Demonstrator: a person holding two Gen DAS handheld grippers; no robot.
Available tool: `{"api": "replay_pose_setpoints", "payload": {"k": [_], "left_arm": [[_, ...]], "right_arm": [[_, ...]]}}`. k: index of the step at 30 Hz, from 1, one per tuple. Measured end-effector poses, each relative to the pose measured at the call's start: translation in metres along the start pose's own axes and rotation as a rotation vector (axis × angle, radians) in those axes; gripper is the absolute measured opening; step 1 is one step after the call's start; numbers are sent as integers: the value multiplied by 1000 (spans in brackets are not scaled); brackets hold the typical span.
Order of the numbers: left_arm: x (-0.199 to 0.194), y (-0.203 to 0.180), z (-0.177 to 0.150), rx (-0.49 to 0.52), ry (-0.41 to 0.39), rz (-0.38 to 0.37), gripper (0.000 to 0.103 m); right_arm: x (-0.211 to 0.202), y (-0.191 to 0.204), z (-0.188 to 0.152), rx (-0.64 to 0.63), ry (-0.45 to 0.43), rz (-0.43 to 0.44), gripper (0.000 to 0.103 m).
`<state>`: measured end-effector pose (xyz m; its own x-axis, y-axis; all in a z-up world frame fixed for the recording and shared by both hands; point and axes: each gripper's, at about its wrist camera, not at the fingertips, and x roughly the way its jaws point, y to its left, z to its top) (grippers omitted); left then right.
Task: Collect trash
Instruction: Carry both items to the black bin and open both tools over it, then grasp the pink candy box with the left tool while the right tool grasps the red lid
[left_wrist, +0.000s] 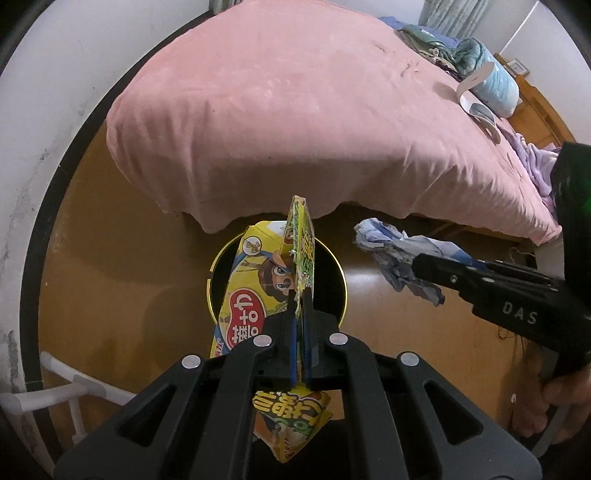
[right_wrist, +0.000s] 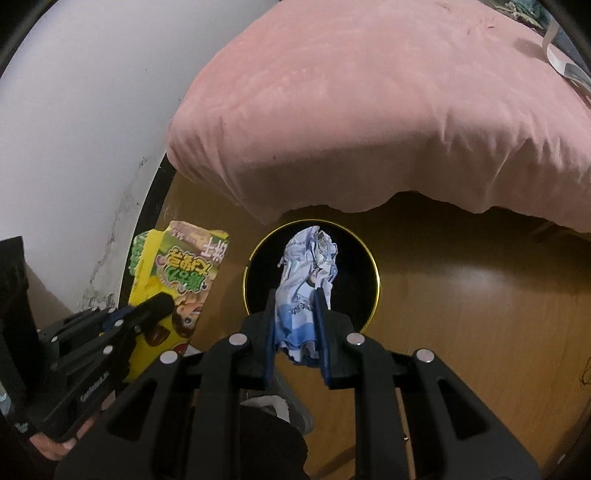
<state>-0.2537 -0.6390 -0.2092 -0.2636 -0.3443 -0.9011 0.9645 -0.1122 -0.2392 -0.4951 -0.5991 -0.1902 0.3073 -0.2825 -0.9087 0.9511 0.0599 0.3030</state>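
Two hand-held grippers hang over a black bin (right_wrist: 255, 295) with a gold rim, standing on a wood floor (right_wrist: 461, 295) at the foot of a bed draped in a pink cover (right_wrist: 369, 110), each carrying a piece of trash. The left gripper (left_wrist: 303, 295) has its jaws pressed together on a flattened yellow box (left_wrist: 301, 251), pinched edge-on and standing above the fingers with its lower end hanging beneath them; in the left wrist view a second yellow carton (left_wrist: 251, 288) leans in the bin mouth, whether resting inside or only in front of it is hard to tell. The right gripper (right_wrist: 297, 299) pinches a crumpled blue-and-white wrapper (right_wrist: 310, 258), which in its own view sits squarely over the bin opening. The step in hand appears to be the drop. Doing it well probably means centring each piece over the opening, lowering toward the rim and parting the jaws fully, one gripper at a time so the tools do not crowd each other. The box is long and stiff and may catch on the rim or on the leaning carton, so tipping it end-down looks wise; the light wrapper may cling to the pads. The cover's hem overhangs just behind the bin, so open room lies on the near side and to the right; a wall (right_wrist: 74, 129) closes the left.
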Motion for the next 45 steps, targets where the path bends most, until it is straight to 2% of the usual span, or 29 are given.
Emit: {"api": "replay_pose_setpoints", "payload": {"k": [3, 4, 5, 7, 15, 21, 22, 24, 25, 26, 30, 32, 35, 38, 41, 43, 45], "left_arm": [[2, -4, 2, -3, 2, -13, 4], [2, -9, 2, 7, -3, -18, 13], [2, -11, 3, 15, -10, -15, 31], [1, -17, 8, 9, -30, -4, 61], [-11, -17, 6, -14, -50, 1, 65], [-29, -17, 3, -25, -85, 33, 72], [-35, -16, 3, -32, -88, 41, 74], [-51, -14, 1, -56, -100, 49, 79], [-60, -13, 0, -65, -106, 56, 82], [-68, -12, -1, -69, -115, 62, 83], [-124, -9, -17, -85, -195, 120, 88], [-157, -5, -31, -101, -242, 157, 91], [-218, 5, -66, -146, -331, 197, 91], [-293, 26, -125, -214, -430, 285, 94], [-349, 49, -183, -286, -488, 415, 96], [-388, 74, -239, -375, -497, 531, 96], [-417, 96, -289, -473, -500, 603, 96]], "right_arm": [[2, 0, -3, 15, 6, 31, 19], [1, -1, -2, 18, 6, 36, 19], [3, -4, -4, 17, 4, 37, 19], [2, 0, -9, 13, 2, 37, 19], [8, 6, -9, -3, 8, 36, 19], [9, 10, -8, -11, 5, 30, 19], [10, 11, -8, -13, 6, 29, 23], [11, 15, -7, -14, 2, 35, 56], [9, 17, -7, -17, -13, 29, 82], [5, 21, -7, -33, -35, 23, 85], [-3, 36, -7, -55, -56, 36, 85], [-9, 52, -9, -91, -73, 28, 85], [-34, 99, -23, -227, -145, 25, 85], [-61, 150, -42, -343, -216, 55, 85], [-87, 223, -76, -488, -244, 175, 90], [-102, 287, -116, -644, -233, 279, 90], [-114, 343, -157, -804, -205, 374, 90]]}}
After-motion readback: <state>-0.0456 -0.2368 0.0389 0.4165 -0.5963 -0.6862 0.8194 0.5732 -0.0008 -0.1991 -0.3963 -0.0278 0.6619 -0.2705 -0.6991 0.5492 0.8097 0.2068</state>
